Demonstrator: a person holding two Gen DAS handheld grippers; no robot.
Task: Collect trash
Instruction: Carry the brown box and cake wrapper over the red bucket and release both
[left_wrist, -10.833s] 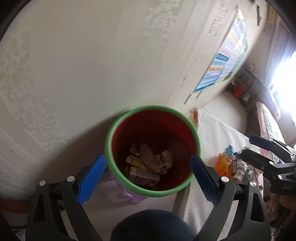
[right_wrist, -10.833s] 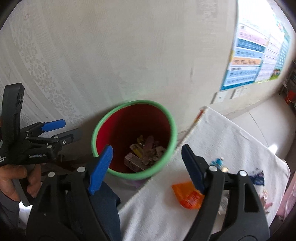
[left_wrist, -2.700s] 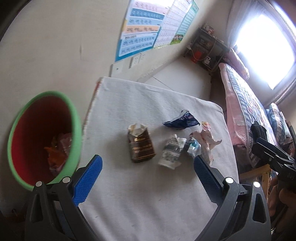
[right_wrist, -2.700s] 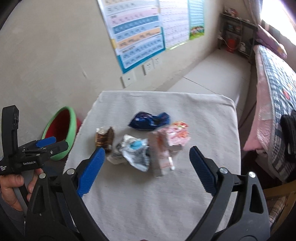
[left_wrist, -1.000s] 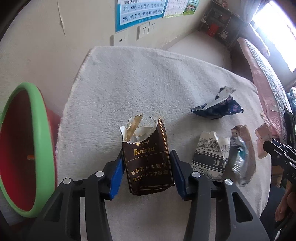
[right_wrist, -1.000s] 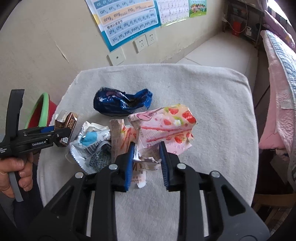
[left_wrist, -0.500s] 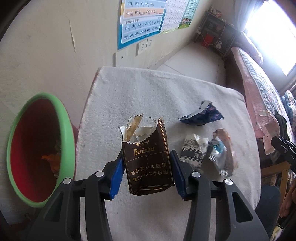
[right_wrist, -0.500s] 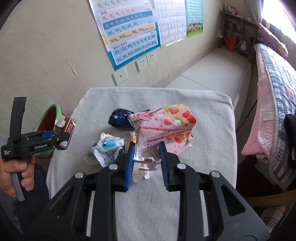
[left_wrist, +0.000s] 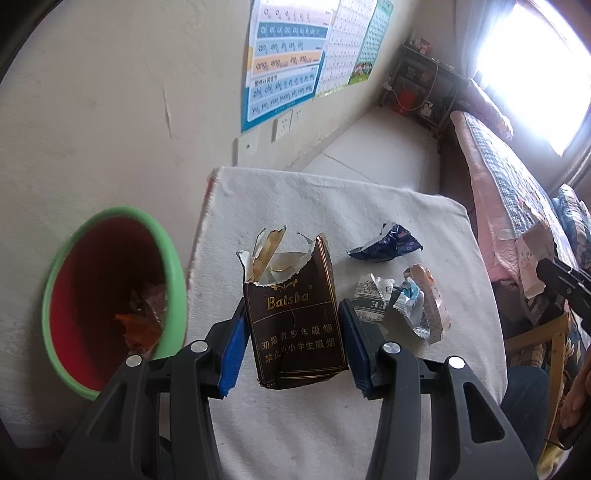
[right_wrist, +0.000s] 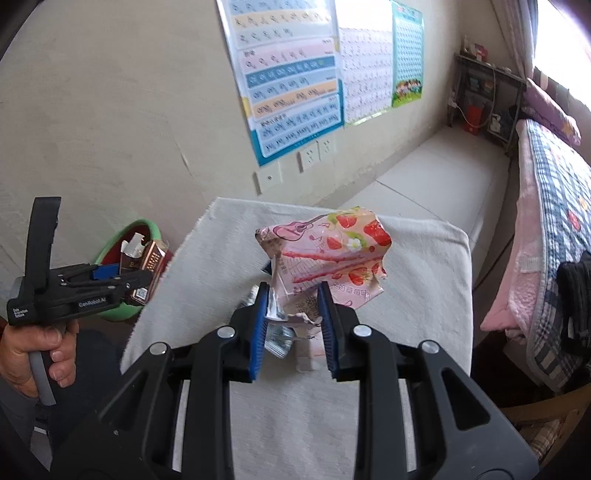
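Surface: a table (left_wrist: 332, 206) covered by a white towel-like cloth, its far edge close to the wall
Room: a cream wall with a letter chart (right_wrist: 291, 74) and sockets below it; a bed (right_wrist: 546, 206) with a plaid quilt to the right; a dark shelf (left_wrist: 421, 88) in the far corner beside a bright window
Bin: a red bucket with a green rim (left_wrist: 173, 273) stands on the floor just left of the table, with scraps inside
Left gripper (left_wrist: 293, 332): blue pads clamped on both sides of a brown cigarette pack (left_wrist: 295, 321), held above the cloth
Pack axis: long axis upright in the left wrist view, torn open end up and away from the camera, printed face toward the lens
Right gripper (right_wrist: 293, 306): jaws nearly together, pinching the lower edge of a pink strawberry wrapper (right_wrist: 328, 251), lifted clear of the table
Wrapper axis: it spreads upward and rightward from the pads
Left on cloth: a dark blue wrapper (left_wrist: 388, 243) and a crumpled silver-and-white heap (left_wrist: 402, 302), near each other
Person: a hand (right_wrist: 40, 350) grips the left tool's handle
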